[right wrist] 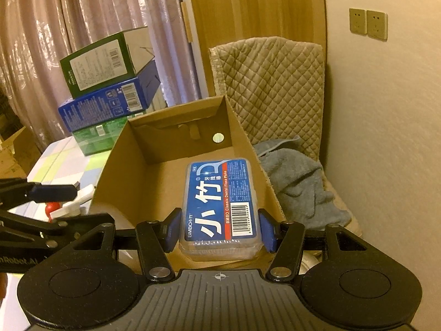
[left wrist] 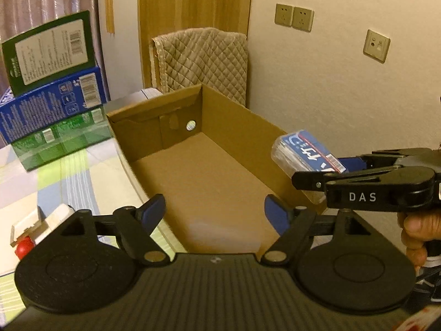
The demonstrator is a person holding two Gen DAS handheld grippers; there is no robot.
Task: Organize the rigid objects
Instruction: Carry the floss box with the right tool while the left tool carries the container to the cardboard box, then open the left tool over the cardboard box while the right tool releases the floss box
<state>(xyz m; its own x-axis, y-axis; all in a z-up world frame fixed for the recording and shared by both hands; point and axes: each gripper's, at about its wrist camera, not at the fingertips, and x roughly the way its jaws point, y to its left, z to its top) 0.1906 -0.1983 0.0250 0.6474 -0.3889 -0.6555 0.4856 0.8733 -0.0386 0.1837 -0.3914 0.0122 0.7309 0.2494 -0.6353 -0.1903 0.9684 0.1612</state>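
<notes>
- Floss box [left wrist: 306, 151], left wrist view: a clear plastic case with a blue label, held in the air just right of the carton [left wrist: 237, 118], above its right wall.
- The right gripper [left wrist: 319, 171] reaches in from the right and holds the floss box at its near end.
- The left gripper [left wrist: 215, 207] hangs over the carton's near end, its jaws wide and nothing between them.
- A stack of boxes [left wrist: 52, 104] stands left of the carton.
- Floss box [right wrist: 220, 204], right wrist view: it lies flat between the right gripper's [right wrist: 219, 231] blue pads [right wrist: 267, 229], which press its two long sides near the barcode end. The far end juts out over the carton [right wrist: 132, 176] floor.
- Handling, as a judgement: likely light, stiff, with smooth, slippery walls that may flex or pop open if squeezed hard. The long sides are the place to hold; a grip nearer the middle would tip less.
- A grey towel [right wrist: 297, 182] lies right of the carton.
</notes>
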